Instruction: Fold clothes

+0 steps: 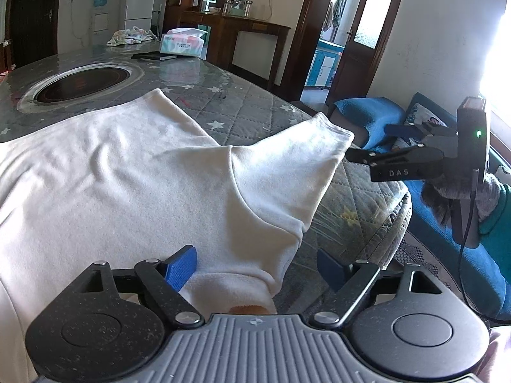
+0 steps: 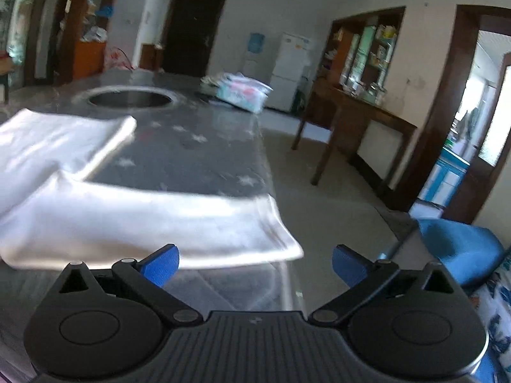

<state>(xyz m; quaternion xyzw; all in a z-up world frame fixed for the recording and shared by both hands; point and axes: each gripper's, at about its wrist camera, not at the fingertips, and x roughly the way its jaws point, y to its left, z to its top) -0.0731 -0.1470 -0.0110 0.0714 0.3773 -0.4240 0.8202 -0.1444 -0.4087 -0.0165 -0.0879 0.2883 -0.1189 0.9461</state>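
Note:
A white shirt (image 1: 105, 172) lies flat on the grey star-patterned table (image 1: 255, 108), its right sleeve (image 1: 287, 166) stretched toward the table's right edge. My left gripper (image 1: 257, 266) is open, its blue pads astride the shirt's shoulder and collar area near me. My right gripper (image 1: 377, 146) is seen in the left wrist view just beyond the sleeve cuff, apart from it. In the right wrist view the right gripper (image 2: 255, 265) is open and empty, with the sleeve (image 2: 153, 223) lying just ahead of its left pad. The image there is blurred.
A round recessed burner (image 1: 81, 83) sits in the table's far left. A tissue pack (image 1: 182, 44), a dark flat object (image 1: 153, 56) and crumpled cloth (image 1: 131, 36) lie at the far end. A blue sofa (image 1: 447, 191) stands right of the table; a wooden sideboard (image 1: 236, 32) behind.

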